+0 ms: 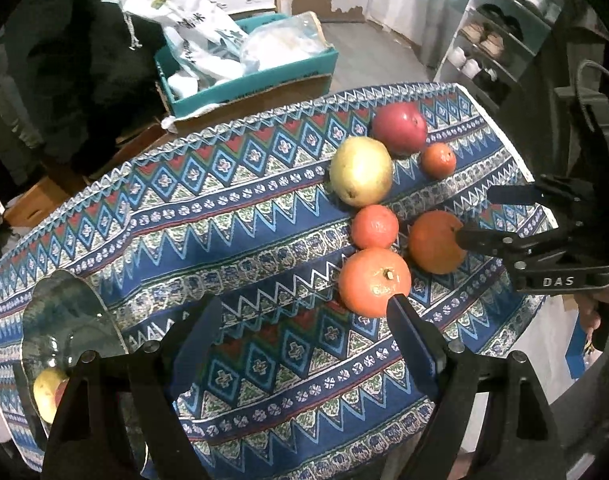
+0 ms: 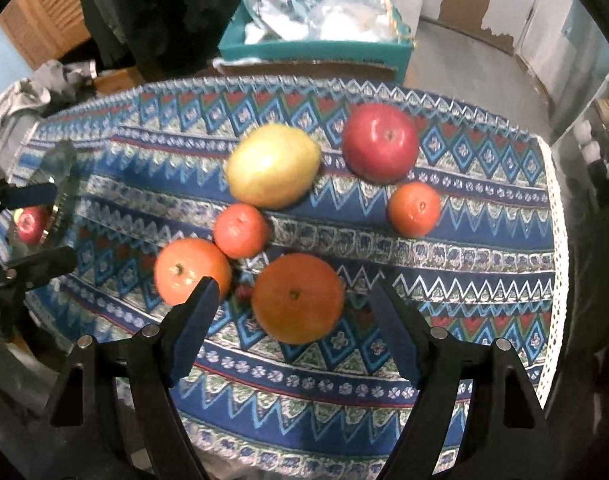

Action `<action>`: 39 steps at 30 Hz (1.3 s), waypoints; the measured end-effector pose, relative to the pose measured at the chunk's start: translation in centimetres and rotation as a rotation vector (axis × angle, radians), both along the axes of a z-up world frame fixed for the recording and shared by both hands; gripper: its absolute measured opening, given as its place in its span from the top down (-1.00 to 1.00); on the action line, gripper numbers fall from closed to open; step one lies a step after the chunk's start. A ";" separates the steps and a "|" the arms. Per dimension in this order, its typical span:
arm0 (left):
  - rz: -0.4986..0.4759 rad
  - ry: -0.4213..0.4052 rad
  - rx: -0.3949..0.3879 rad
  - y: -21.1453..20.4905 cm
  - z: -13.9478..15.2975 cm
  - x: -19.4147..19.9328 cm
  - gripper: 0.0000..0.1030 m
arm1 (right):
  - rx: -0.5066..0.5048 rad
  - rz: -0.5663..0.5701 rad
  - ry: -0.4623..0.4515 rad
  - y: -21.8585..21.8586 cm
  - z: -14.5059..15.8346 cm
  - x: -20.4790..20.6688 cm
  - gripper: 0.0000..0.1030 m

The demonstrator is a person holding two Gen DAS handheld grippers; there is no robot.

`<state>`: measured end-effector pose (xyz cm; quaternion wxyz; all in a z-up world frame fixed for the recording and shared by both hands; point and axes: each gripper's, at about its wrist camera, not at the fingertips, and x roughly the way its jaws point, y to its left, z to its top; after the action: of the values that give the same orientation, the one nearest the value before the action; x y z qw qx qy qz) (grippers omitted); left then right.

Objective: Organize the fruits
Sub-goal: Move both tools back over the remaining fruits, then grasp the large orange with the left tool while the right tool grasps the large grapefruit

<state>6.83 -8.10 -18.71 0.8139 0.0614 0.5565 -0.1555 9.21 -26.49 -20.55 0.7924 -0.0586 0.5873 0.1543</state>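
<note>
Right tongs (image 1: 474,216) marked "DAS", orange (image 1: 436,242)

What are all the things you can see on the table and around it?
Oranges: five, orange, clustered on the right half of the cloth.
Red apple: one, red, far right of the cloth.
Yellow fruit: one, yellow-green, left of the red apple.
Tablecloth: one, blue patterned, over the table.
Glass bowl: one, clear, left end, fruit inside.
Teal box: one, behind the table, holding bags.
Shelf: one, far right.
Left gripper: black, open.
Right gripper: black, open over an orange.
</note>
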 end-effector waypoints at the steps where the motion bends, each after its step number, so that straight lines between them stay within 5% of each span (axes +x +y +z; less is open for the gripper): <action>1: -0.004 0.001 0.003 -0.2 -0.2 0.1 -0.66 | -0.003 0.000 0.009 0.0 -0.4 0.1 -0.53; 19: 0.026 0.094 -0.054 -0.4 -4.1 2.0 -0.66 | -0.051 0.048 0.097 1.4 -6.9 0.8 -0.52; 22: 0.024 0.100 -0.064 -0.7 -4.2 2.4 -0.66 | -0.043 0.057 0.113 1.7 -7.6 1.0 -0.39; 28: 0.006 0.116 -0.088 -2.3 -4.7 3.0 -0.66 | -0.050 0.052 0.102 1.3 -7.2 0.7 -0.36; 39: -0.050 0.177 -0.087 -5.5 -7.1 3.7 -0.66 | -0.027 -0.101 0.065 -6.2 -5.3 -0.2 -0.36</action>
<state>10.49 -13.61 -25.77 0.7592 0.0258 0.6173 -0.2045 9.05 -32.65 -25.82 0.7787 -0.0343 0.6170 0.1080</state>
